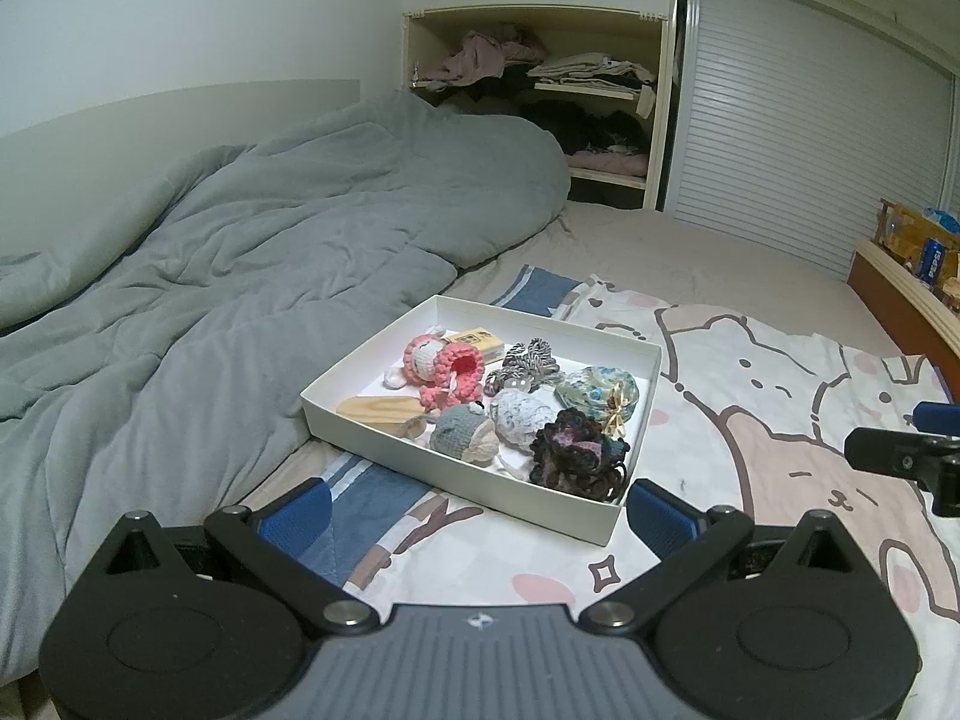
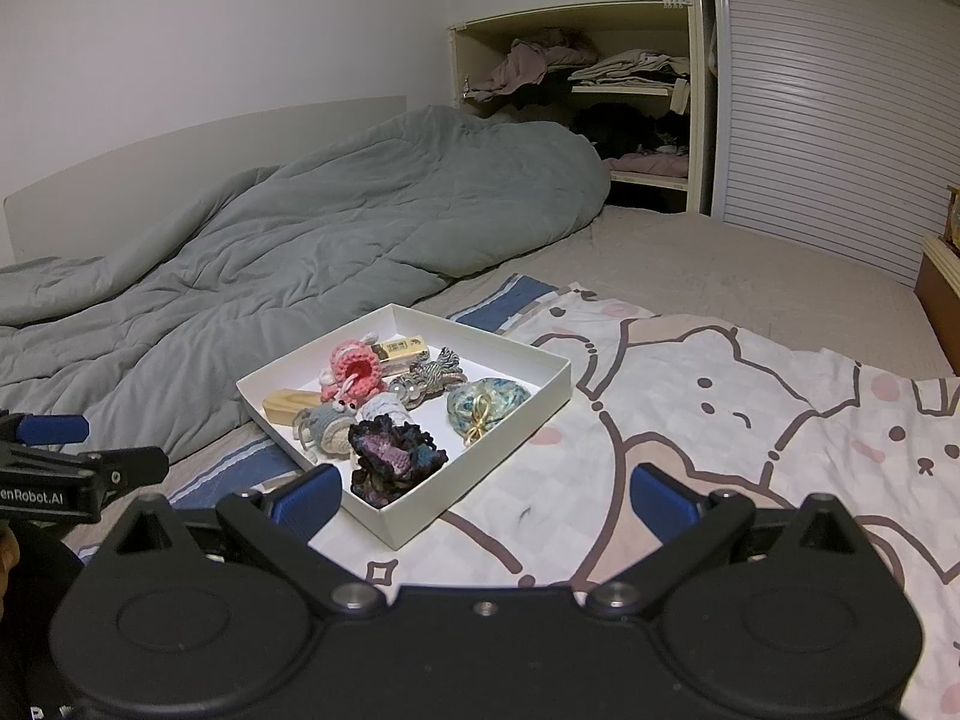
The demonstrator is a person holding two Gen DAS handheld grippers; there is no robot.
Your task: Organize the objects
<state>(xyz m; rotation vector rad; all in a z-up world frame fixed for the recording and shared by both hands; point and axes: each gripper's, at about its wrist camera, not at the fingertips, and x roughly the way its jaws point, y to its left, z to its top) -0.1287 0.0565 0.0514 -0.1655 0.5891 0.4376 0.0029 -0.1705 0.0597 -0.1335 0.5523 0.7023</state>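
A white shallow box (image 1: 462,483) (image 2: 522,414) lies on the bed and holds several small crochet pieces: a pink doll (image 1: 441,369) (image 2: 354,369), a dark purple flower (image 1: 576,450) (image 2: 393,459), a blue-green pouch (image 1: 597,390) (image 2: 486,399), a grey figure (image 1: 462,432) (image 2: 327,423), plus a wooden piece (image 1: 375,408) (image 2: 288,405). My left gripper (image 1: 477,513) is open and empty just in front of the box. My right gripper (image 2: 486,495) is open and empty over the box's near right corner.
A crumpled grey duvet (image 1: 240,252) (image 2: 270,252) lies left of the box. A cartoon-print cloth (image 1: 780,396) (image 2: 750,396) covers the bed to the right. A shelf of clothes (image 1: 540,102) (image 2: 600,96) stands at the back. A headboard ledge with a Pepsi can (image 1: 933,261) is far right.
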